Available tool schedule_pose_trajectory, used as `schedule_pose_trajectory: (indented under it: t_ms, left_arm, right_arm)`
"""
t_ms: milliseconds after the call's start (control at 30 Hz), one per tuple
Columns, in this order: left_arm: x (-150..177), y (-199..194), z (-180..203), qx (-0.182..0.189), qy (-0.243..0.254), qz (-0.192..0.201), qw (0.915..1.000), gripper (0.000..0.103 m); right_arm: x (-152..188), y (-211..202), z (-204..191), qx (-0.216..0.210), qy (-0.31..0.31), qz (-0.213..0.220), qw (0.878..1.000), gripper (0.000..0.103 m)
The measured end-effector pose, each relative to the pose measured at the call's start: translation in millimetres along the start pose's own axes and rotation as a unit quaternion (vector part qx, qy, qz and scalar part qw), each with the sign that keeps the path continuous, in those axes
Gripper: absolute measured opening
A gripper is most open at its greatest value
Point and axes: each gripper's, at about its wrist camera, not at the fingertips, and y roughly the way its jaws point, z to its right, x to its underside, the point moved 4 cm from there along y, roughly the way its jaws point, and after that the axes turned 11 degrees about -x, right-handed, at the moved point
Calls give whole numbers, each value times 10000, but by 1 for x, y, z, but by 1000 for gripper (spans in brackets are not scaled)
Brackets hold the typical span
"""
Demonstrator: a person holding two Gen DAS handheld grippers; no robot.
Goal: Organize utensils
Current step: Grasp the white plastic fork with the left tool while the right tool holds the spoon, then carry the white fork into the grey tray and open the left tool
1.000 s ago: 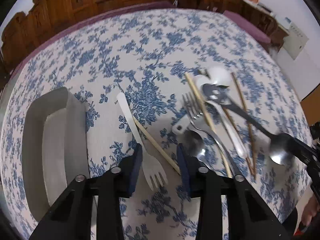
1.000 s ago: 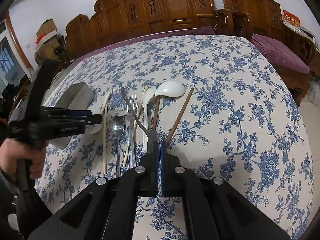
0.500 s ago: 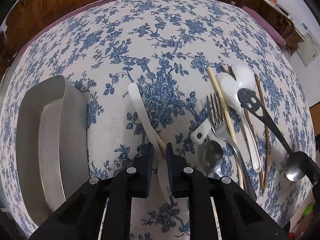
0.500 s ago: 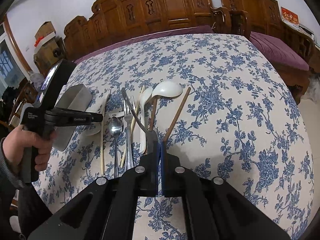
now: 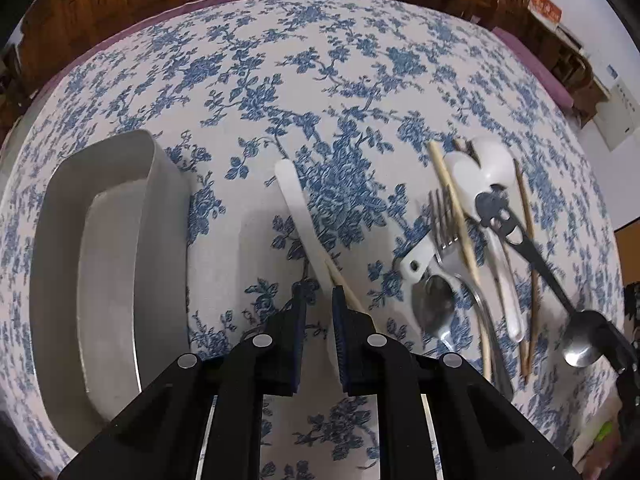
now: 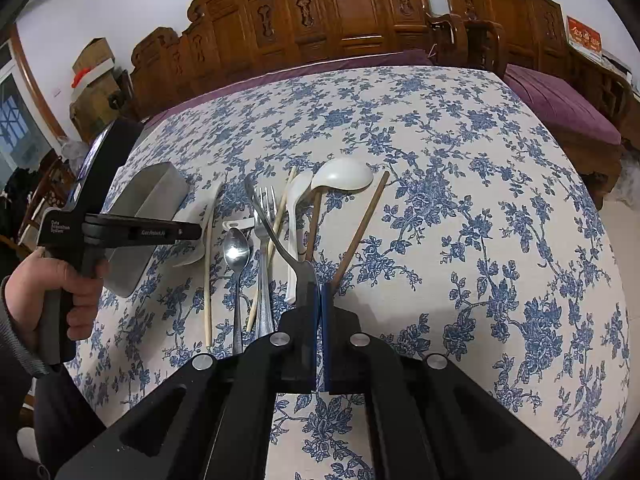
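My left gripper is shut on the white plastic fork, whose handle sticks out ahead over the cloth; it also shows in the right wrist view. My right gripper is shut on the bowl end of a dark metal slotted spoon, held above the pile; in the left wrist view it hangs over the utensils. On the cloth lie a steel spoon, a steel fork, white ceramic spoons and several chopsticks.
A grey rectangular tray sits at the left of the blue-flowered tablecloth, close to the left gripper. Carved wooden chairs stand behind the table. The table's edge is near on the right.
My left gripper closed on the white plastic fork and lifted it slightly leftward. My right gripper has held the dark slotted spoon almost still.
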Motion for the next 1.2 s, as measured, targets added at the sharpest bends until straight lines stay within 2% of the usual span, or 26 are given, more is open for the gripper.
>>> schedule_pose_trajectory:
  t_ms: [133, 200, 400, 600, 700, 800, 1033, 1200]
  left_arm:
    - [-2, -2, 7, 27, 53, 58, 10000, 13]
    - [-3, -1, 10, -162, 149, 49, 9997, 13]
    - [-1, 8, 5, -324, 137, -95, 9993, 13]
    - [-3, 11, 3, -327, 126, -29, 9994, 13]
    - [-3, 11, 4, -237, 136, 13, 9996, 6]
    - [0, 9, 4, -220, 172, 26, 9996, 5]
    - [8, -20, -9, 5, 120, 275, 9995, 5]
    - [9, -58, -34, 88, 55, 608, 9981, 5]
  right_arm:
    - [0, 0, 1, 8, 17, 6, 10000, 3]
    - [0, -1, 2, 10, 25, 0, 10000, 3]
    - [0, -1, 3, -1, 33, -3, 10000, 3]
    - [0, 0, 3, 11, 37, -10, 10000, 3]
    - [2, 2, 2, 26, 21, -34, 10000, 3]
    - [3, 4, 2, 43, 29, -47, 10000, 3]
    - [1, 4, -10, 85, 96, 59, 9999, 3]
    - [-5, 8, -32, -23, 192, 174, 9997, 3]
